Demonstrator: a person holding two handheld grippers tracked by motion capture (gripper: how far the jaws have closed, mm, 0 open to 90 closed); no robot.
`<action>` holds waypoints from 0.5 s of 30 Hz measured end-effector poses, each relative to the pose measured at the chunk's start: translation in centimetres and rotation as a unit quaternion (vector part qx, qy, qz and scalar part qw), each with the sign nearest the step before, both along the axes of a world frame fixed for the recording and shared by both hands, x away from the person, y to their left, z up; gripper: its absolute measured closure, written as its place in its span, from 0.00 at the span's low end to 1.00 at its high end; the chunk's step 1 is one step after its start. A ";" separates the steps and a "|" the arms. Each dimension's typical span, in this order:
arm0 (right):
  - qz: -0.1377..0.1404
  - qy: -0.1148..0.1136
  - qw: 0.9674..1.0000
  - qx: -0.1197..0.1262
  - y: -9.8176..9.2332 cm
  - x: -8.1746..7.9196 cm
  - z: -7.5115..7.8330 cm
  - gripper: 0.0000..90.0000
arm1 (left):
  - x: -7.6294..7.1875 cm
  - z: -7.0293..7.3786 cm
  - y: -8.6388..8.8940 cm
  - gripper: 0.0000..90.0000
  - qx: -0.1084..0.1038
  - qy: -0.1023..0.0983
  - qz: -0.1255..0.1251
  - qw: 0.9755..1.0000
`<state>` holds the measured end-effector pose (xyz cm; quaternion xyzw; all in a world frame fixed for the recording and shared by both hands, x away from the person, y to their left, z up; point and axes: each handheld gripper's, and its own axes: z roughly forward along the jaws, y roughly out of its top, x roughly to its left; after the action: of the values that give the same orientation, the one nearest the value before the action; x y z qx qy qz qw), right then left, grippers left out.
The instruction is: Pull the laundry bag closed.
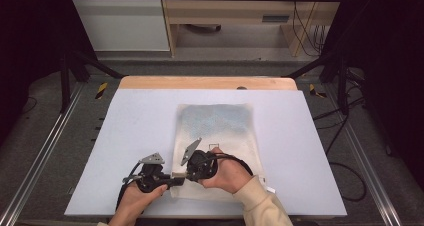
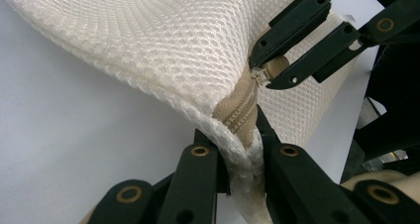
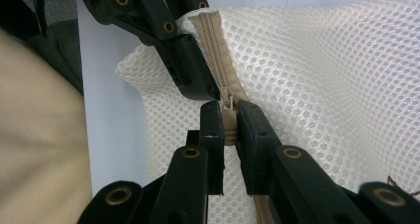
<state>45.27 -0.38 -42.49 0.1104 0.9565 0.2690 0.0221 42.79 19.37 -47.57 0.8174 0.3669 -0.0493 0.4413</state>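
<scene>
Left gripper (image 1: pixel 172 181): lower centre-left of the high view, clamped on the mesh bag's (image 1: pixel 215 136) near corner at the zipper (image 2: pixel 241 110) end.
Right gripper (image 1: pixel 186 175): pinched on the zipper pull (image 3: pixel 229 122).
Bag: centre of tabletop (image 1: pixel 310 151), long axis running away from the person.
Risk: pull could slip; mesh may bunch.

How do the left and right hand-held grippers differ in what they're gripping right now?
The left hand-held gripper pinches the mesh bag at its corner edge, where the beige zipper ends; the right hand-held gripper clamps the zipper pull itself. In the high view the left one lies at the bag's near-left corner, the right one over the bag. Both are shut, jaws almost touching each other.
</scene>
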 end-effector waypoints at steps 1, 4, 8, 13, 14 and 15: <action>0.001 -0.001 1.000 0.000 0.0 0.0 0.0 0.91 | 0.0 0.0 0.0 0.94 0.002 0.000 -0.001 1.000; 0.000 0.001 1.000 0.001 -0.2 0.1 0.0 0.91 | 0.0 0.0 0.0 0.94 0.003 -0.001 -0.001 1.000; -0.001 0.002 1.000 0.001 -0.2 0.0 -0.1 0.91 | -0.1 -0.1 -0.1 0.94 0.002 0.000 -0.001 1.000; -0.003 0.004 1.000 0.006 -0.5 0.0 0.0 0.91 | -0.1 0.0 -0.2 0.94 0.002 -0.002 -0.004 1.000; -0.005 0.004 1.000 0.008 -0.6 -0.1 0.0 0.91 | -0.1 0.0 -0.2 0.94 0.002 -0.002 -0.003 1.000; -0.005 0.002 1.000 0.006 -0.6 -0.1 0.0 0.91 | -0.1 0.1 -0.2 0.93 0.003 -0.003 -0.003 1.000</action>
<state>45.19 -1.03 -42.51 0.1160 0.9544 0.2744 0.0205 42.65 19.20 -47.49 0.8200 0.3629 -0.0472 0.4400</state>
